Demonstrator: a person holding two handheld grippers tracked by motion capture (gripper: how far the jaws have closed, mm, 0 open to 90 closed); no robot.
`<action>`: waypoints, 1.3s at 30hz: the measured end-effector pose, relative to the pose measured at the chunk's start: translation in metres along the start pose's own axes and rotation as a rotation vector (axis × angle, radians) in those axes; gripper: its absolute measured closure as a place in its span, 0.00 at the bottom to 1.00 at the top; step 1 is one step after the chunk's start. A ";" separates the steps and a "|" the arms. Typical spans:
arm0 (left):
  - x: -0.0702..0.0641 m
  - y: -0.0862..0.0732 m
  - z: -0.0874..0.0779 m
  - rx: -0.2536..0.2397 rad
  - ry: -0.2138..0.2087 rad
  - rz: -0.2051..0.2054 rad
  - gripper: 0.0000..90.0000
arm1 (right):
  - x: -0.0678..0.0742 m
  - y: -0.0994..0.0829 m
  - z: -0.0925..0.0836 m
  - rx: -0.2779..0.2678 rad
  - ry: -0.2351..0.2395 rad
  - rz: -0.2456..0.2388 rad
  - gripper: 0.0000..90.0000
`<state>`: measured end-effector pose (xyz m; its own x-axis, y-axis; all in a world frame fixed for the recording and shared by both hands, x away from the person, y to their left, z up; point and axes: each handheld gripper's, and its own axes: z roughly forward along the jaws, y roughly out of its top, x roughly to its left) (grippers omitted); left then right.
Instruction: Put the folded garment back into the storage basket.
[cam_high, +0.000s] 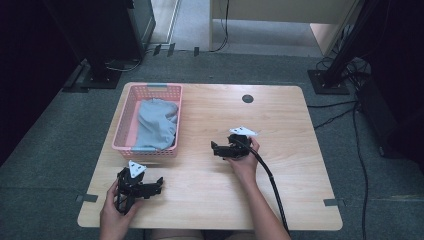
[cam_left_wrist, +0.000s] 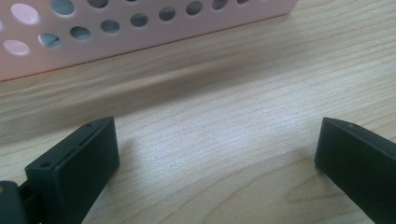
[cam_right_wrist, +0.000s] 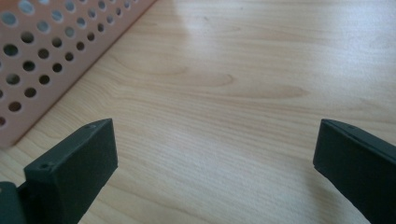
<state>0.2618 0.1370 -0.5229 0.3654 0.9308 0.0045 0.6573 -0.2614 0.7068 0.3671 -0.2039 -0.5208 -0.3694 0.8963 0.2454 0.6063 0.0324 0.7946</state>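
Perforated pink plastic basket (cam_high: 127, 120) (rectangular) holds soft grey cloth (cam_high: 157, 122).

pink basket (cam_high: 125, 131) | table's left-rear | holds crumpled grey-blue cloth (cam_high: 157, 124)

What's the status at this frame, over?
Left gripper open, empty, near the basket. Right gripper open, empty, mid-table. Grey cloth lies in basket. Nothing between the grippers and the basket.

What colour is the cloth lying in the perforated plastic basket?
Light blue-grey; the folded cloth in the pink basket shows best in the high view.
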 end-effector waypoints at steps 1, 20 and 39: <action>0.000 0.000 0.000 0.000 0.000 0.000 0.00 | 0.000 -0.001 -0.001 0.008 -0.004 0.000 0.00; 0.000 0.000 0.000 0.001 0.000 0.001 0.00 | -0.012 -0.012 -0.016 0.082 -0.065 -0.030 0.00; 0.000 0.000 0.000 0.001 0.000 0.002 0.00 | -0.025 -0.024 -0.035 0.151 -0.180 -0.126 0.00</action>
<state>0.2617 0.1371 -0.5229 0.3666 0.9304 0.0056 0.6575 -0.2634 0.7059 0.3371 -0.2428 -0.5267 -0.3260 0.9447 0.0360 0.6665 0.2026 0.7175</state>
